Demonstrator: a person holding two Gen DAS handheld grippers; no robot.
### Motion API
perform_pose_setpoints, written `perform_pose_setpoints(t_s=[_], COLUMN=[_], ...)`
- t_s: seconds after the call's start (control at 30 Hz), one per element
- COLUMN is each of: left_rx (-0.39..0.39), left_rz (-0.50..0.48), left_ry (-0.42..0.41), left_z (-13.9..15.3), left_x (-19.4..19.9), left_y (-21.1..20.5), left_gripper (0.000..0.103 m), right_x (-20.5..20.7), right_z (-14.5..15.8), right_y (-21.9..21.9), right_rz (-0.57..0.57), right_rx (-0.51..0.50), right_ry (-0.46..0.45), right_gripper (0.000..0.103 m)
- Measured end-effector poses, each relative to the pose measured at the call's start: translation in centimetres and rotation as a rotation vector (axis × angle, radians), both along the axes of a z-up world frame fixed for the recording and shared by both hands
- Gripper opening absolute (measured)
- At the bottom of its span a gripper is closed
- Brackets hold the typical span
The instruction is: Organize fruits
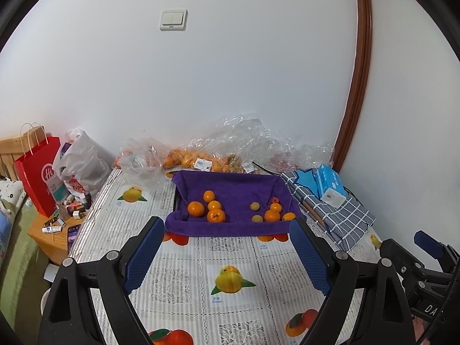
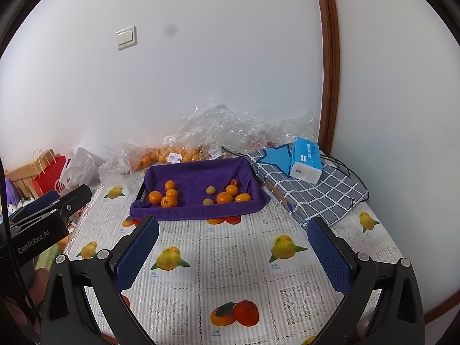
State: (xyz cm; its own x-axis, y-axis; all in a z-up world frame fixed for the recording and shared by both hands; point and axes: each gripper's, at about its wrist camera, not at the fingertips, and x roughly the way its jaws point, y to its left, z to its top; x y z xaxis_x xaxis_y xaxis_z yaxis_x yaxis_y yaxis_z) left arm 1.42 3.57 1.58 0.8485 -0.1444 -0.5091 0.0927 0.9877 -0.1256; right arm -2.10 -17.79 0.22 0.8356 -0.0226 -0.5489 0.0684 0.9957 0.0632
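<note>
- Fruits lie in purple-towel-lined tray (image 1: 230,227) at far middle of worktop (image 1: 187,258): four oranges (image 1: 195,209) clustered left, mixed group (image 1: 272,215) right with two small pale green fruits (image 1: 254,206).
- Left tongs (image 1: 227,254) spread wide, nothing held, hovering near side of tray.
- Right tongs (image 2: 233,254) spread wide, nothing held.
- Tissue pack (image 2: 305,160) on checked cloth (image 2: 316,195), right of tray.
- Bagged oranges (image 1: 184,158) against far wall.
</note>
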Motion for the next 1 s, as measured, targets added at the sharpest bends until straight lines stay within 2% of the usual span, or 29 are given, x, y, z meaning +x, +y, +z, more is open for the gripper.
perform_pose_setpoints(t_s=[1.0], left_rx=[0.005], left_rz=[0.0], left_ry=[-0.013], left_z=[0.29], left_x=[-0.25], left_y=[-0.06], left_gripper=[0.088], right_x=[-0.29], right_z=[0.02], right_y=[-0.26], right_rz=[-0.001], right_rx=[0.017], right_ry=[-0.002], right_gripper=[0.102])
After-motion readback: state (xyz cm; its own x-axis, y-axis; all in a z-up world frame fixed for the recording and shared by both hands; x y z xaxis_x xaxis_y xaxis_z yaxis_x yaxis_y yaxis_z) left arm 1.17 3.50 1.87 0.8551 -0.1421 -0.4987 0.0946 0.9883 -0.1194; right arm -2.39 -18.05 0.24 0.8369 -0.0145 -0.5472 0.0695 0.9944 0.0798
